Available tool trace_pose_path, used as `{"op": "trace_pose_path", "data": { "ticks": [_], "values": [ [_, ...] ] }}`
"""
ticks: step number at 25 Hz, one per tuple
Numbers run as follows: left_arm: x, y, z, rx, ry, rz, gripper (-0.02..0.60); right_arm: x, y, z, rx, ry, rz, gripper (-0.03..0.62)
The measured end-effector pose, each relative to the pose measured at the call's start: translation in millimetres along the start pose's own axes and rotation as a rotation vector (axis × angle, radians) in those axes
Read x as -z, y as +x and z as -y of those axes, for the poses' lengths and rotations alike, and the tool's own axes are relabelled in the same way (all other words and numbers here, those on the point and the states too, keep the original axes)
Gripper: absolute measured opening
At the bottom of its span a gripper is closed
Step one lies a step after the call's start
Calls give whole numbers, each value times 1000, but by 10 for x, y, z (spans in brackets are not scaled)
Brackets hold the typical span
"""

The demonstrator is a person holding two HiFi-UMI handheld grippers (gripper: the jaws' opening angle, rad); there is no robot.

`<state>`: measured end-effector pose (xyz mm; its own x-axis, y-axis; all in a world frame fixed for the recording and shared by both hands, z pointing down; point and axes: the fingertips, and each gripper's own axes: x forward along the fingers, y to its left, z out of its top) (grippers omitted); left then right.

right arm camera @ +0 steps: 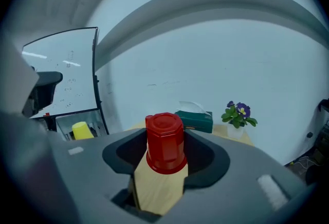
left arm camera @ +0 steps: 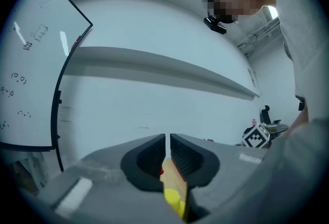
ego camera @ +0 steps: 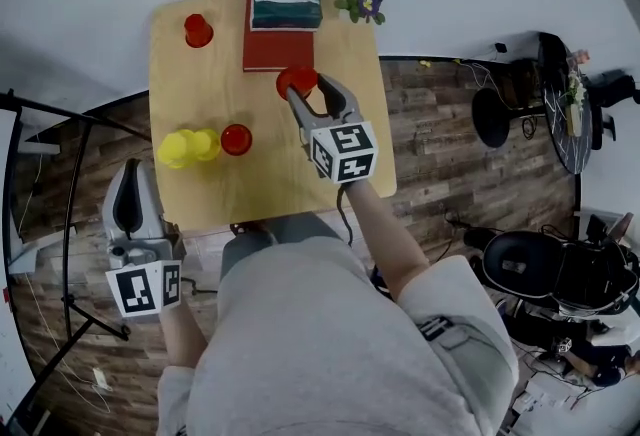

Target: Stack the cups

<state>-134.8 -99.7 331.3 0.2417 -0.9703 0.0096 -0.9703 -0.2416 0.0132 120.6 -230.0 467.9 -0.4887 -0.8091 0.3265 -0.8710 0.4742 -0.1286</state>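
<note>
Off the table's (ego camera: 260, 184) near left corner, the left gripper (ego camera: 134, 167) hangs level, jaws pressed together on nothing, so it could not steady a nudged stack. Farther in, the right gripper (ego camera: 308, 89) pinches an upturned red cup (right arm camera: 165, 141) by its tapered sides. It could slip or land crooked. That arm reaches forward over mid-table, tilted slightly down.

One faceted red plastic cup (right arm camera: 164, 142), base up, clamped in the right gripper (ego camera: 306, 87) just off the red book's (ego camera: 270, 52) near edge; second red cup (ego camera: 198, 30) left of that book; third red cup (ego camera: 236, 139) beside two touching yellow plastic cups (ego camera: 188, 147), nearer than the book and leftward.
</note>
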Motion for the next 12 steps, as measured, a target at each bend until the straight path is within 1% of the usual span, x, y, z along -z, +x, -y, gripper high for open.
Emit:
{"op": "trace_pose_path", "data": {
  "ticks": [5,12],
  "values": [
    [-3,-187,-132,-13,-5,6,20,-44,-28,-534,-73,-23,-1,225],
    [15,-469,-338,-55,-14,8,20,53,46,-1145,-161,-31,-34,225]
  ]
}}
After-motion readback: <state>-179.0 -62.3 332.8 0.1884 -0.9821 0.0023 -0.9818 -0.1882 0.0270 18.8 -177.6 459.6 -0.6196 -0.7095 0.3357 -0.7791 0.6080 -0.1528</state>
